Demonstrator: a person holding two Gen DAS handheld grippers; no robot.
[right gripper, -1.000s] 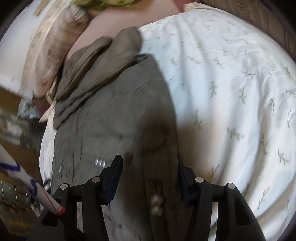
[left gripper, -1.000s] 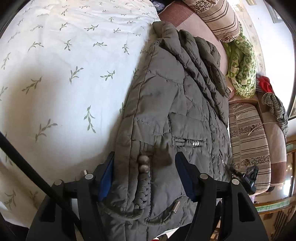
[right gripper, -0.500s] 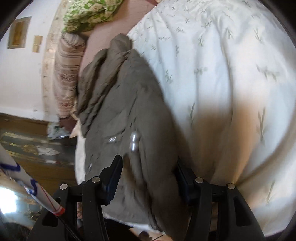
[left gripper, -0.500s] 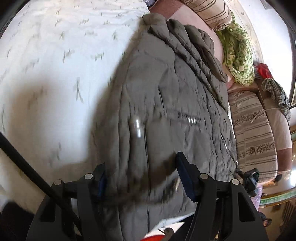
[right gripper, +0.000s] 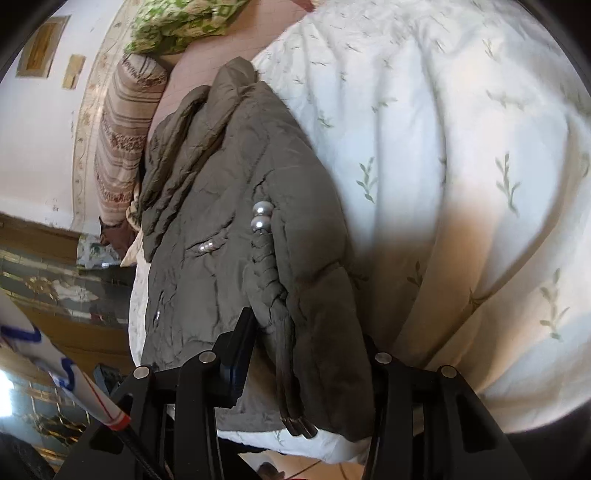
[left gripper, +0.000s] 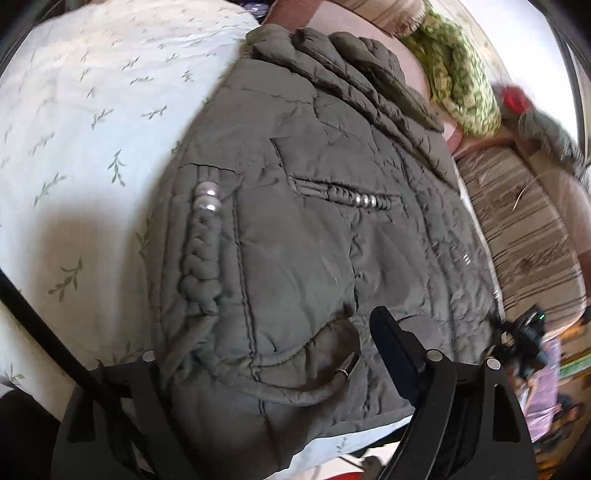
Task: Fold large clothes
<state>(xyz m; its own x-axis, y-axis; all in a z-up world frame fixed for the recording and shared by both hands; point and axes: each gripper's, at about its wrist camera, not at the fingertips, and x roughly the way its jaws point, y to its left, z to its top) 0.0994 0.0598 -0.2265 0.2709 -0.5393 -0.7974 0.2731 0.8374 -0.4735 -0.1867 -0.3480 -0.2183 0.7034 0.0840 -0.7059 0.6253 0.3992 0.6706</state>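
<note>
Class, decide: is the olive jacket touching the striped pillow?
Cannot tell. In the right wrist view the jacket overlaps the striped pillow, hiding any contact or gap.

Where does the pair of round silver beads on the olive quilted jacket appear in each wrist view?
Left wrist view: pair of round silver beads left of centre, topping the braided cord.
Right wrist view: beads just left of centre, above the same cord.
Shared landmark: green patterned cloth beyond the olive quilted jacket.

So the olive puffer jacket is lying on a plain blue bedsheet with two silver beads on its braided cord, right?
Not quite. The olive puffer jacket and the two silver beads on its braided cord are right, but the bedsheet is white with a green leaf print, as the left wrist view shows.
</note>
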